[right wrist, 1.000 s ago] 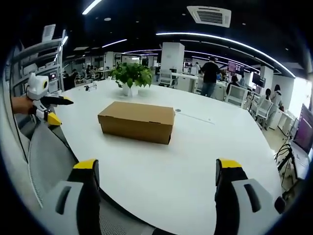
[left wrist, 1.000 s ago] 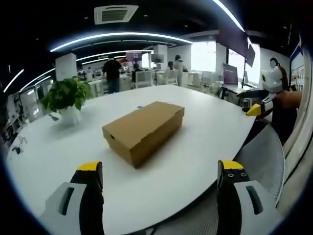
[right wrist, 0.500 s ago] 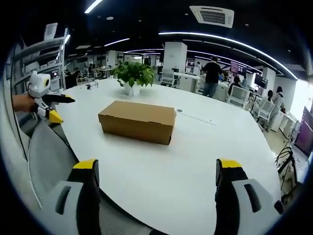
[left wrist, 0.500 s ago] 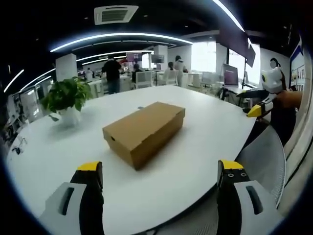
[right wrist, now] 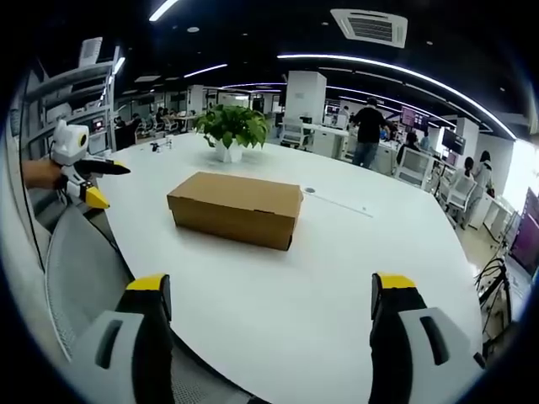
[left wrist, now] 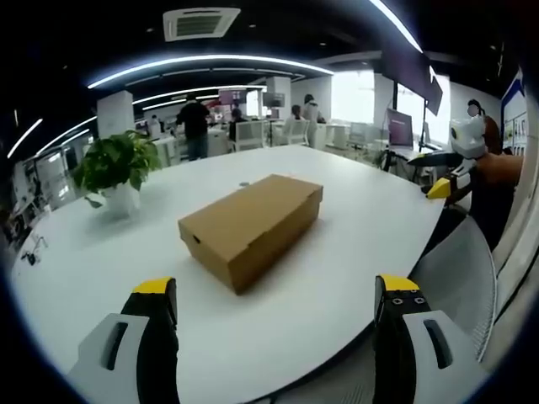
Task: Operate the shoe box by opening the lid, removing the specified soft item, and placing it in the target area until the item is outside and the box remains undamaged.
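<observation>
Hovering apart, both grippers [left wrist: 278, 311] [right wrist: 274, 311] wide.

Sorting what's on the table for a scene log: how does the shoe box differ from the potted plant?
The shoe box is brown, flat-topped, low and closed; the potted plant is green, leafy and upright in a white pot. The shoe box sits mid-table, the potted plant beyond it. Both rest on the white table.

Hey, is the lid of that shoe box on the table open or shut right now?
Shut: the shoe box lid lies flat over the box in both views.
</observation>
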Demonstrator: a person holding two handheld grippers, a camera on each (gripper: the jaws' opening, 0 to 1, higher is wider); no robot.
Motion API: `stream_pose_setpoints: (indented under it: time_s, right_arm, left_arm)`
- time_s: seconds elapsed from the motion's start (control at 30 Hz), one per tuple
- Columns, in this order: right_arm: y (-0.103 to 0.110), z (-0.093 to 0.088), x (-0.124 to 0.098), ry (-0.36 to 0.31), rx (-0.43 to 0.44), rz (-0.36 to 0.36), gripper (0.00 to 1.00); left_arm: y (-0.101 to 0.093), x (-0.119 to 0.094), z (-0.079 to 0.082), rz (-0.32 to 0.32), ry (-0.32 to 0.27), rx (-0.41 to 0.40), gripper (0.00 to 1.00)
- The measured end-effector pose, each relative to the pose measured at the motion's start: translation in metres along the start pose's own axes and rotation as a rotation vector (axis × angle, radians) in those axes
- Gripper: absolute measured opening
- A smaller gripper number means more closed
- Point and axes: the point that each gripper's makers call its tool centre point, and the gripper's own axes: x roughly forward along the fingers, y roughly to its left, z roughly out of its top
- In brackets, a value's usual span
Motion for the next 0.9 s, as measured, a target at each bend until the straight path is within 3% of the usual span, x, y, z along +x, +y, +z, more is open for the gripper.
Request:
stream_pose_setpoints:
  time_s: [0.9]
  right_arm:
    - [-0.023, 0.006, 0.037, 0.01, -0.061, 0.088, 0.92]
  left_arm:
    - [0.009, 0.033, 0.003, 0.033, 0.011, -0.041, 0.96]
